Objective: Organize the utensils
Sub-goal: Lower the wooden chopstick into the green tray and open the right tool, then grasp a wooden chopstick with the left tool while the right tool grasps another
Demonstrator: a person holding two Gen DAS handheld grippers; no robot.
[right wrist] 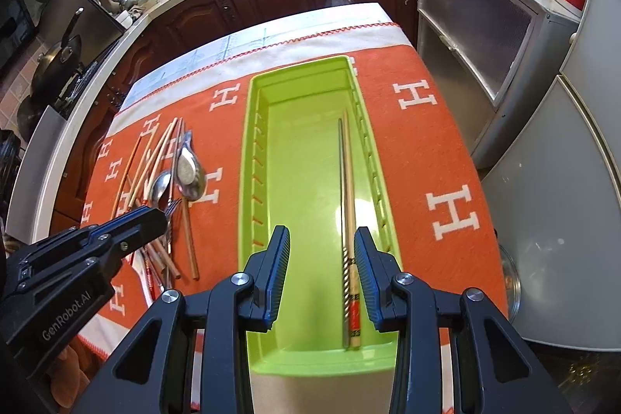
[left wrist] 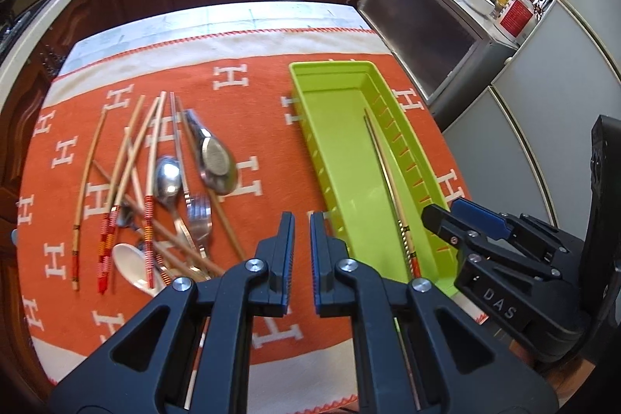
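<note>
An orange woven cloth with white H letters [left wrist: 271, 84] covers the desk, and on its right half lies a long lime-green plastic tray [right wrist: 248, 150] with ribbed side walls. Inside the tray, close to its right wall, a pair of chopsticks [right wrist: 346, 181] lies lengthwise: one plain pale wood with a red and black band near its thick end, the other thinner with a twisted pattern at that end. The two touch along their length and rest flat on the tray floor.

The right gripper [right wrist: 321, 270], black with blue ribbed pads, hangs over the near end of the tray with its jaws apart; the banded ends of the chopsticks show in the gap nearer the right pad, and nothing is pinched. In the left wrist view the same gripper [left wrist: 446, 216] reaches in from the right over the tray's near corner.

The left gripper [left wrist: 302, 251] hovers over the cloth between the tray and the pile, its pads drawn almost together with only a thin slit between them and nothing held.

Left of the tray a loose heap of utensils [left wrist: 163, 189] lies on the cloth: several wooden chopsticks with red and white striped ends [left wrist: 149, 224], a large steel ladle-shaped spoon [left wrist: 217, 161], a smaller steel spoon [left wrist: 167, 177], a steel fork [left wrist: 200, 216] and a white ceramic spoon [left wrist: 130, 262], crossing one another
</note>
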